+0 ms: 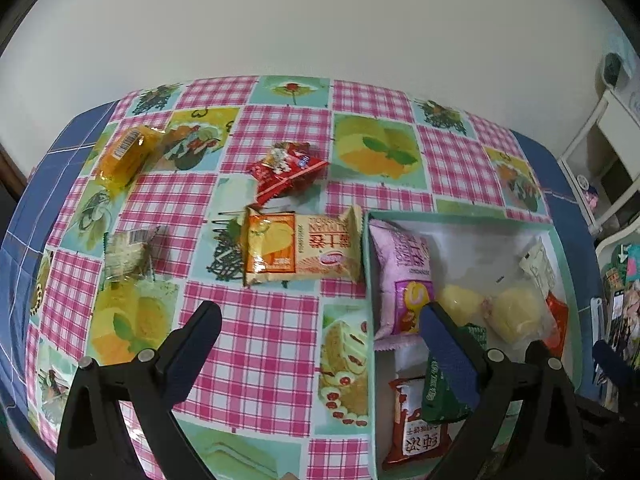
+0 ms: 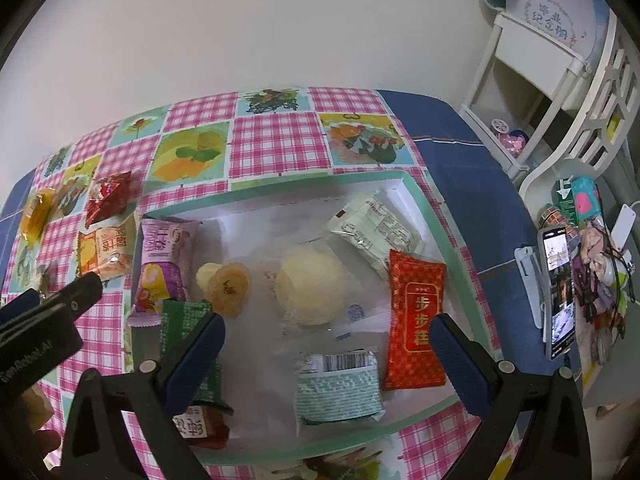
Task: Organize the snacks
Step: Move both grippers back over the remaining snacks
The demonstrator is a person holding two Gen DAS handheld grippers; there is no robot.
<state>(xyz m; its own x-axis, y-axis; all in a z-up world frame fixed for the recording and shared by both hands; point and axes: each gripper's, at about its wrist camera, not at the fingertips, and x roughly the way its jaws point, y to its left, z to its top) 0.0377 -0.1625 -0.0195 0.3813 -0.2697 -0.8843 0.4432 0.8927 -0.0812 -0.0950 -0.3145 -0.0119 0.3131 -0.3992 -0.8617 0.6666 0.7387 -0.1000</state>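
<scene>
1. Left wrist view: my left gripper (image 1: 320, 324) hung spread wide over the checked tablecloth (image 1: 256, 344), nothing between the fingers. Its right finger overlapped the near-left part of the mint-rimmed box (image 1: 460, 216).
2. Same view, loose snacks on the cloth: orange-and-cream packet (image 1: 300, 250) touching the box's left wall, red packet (image 1: 286, 170) just behind it, yellow wrapped cake (image 1: 122, 156) far left, clear-wrapped pale bar (image 1: 126, 256) left of centre.
3. Same view, inside the box: pink packet (image 1: 402, 276) against the left wall, two pale yellow buns (image 1: 516, 312) beside it.
4. Right wrist view: my right gripper (image 2: 326, 334) was released too, spread and empty over the box (image 2: 436, 216).
5. Same view, in the box: red packet with gold characters (image 2: 416, 316) at right, teal patterned packet (image 2: 340, 388) near front, white packet (image 2: 376, 232) at back, green packet (image 2: 188, 332) under the left finger.
6. A phone (image 2: 558, 292) stood on a stand well right of the box.
</scene>
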